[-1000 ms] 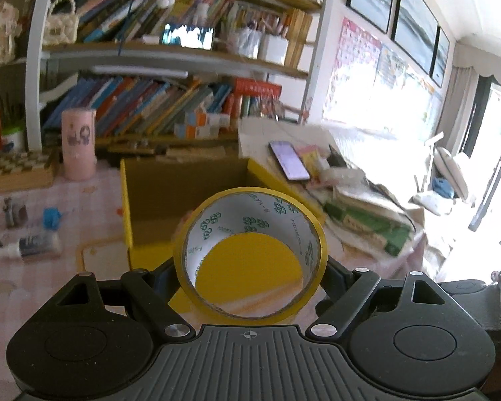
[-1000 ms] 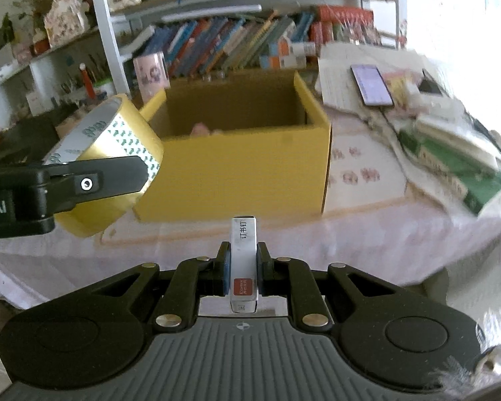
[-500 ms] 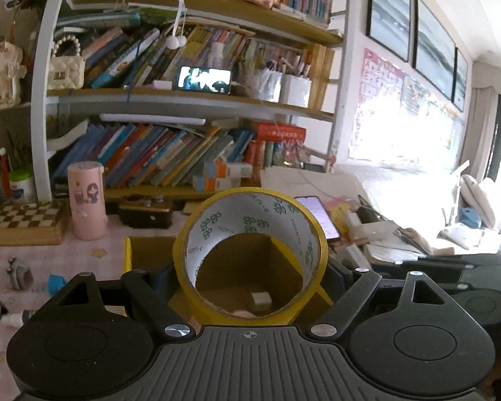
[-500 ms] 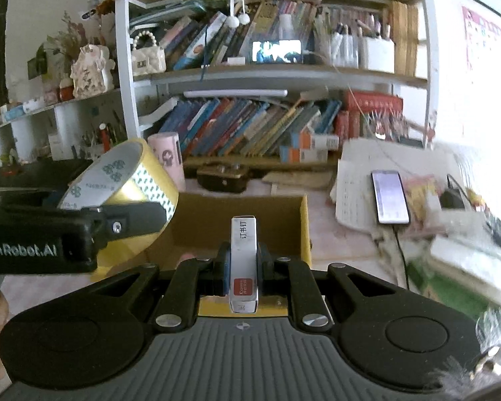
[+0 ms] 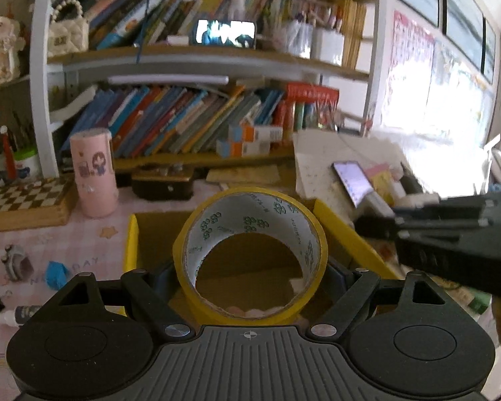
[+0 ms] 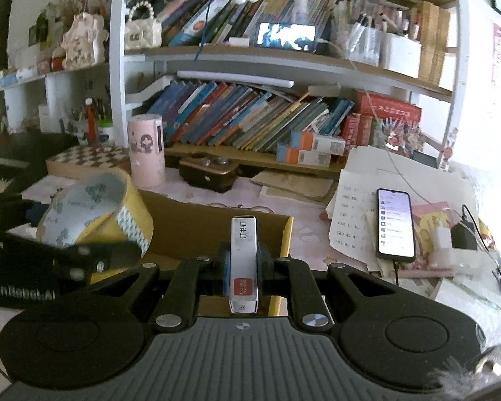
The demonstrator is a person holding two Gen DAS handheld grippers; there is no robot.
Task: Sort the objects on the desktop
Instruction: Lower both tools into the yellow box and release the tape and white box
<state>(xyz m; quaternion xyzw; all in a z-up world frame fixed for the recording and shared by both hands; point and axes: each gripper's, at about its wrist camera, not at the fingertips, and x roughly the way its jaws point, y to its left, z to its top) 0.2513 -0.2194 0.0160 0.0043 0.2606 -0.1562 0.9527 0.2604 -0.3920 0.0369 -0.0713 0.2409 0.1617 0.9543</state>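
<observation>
Where a second earlier both grippers had faced the outer front wall of the yellow cardboard box (image 5: 132, 244), they had since come up over its near rim, and both wrist views looked down into its open brown interior. Spread wide, the left gripper (image 5: 250, 267) clamped a roll of yellow tape (image 5: 250, 254) by its outer sides, the roll standing on edge above the box's near rim with the box floor visible through its core. Nearly closed, the right gripper (image 6: 243, 264) pinched a slim white staple box (image 6: 243, 260) lengthwise, held over the box's near right corner. Beyond the box stood a pink cylinder (image 5: 93, 173); a lit phone (image 6: 394, 223) lay on papers to the right of the box.
</observation>
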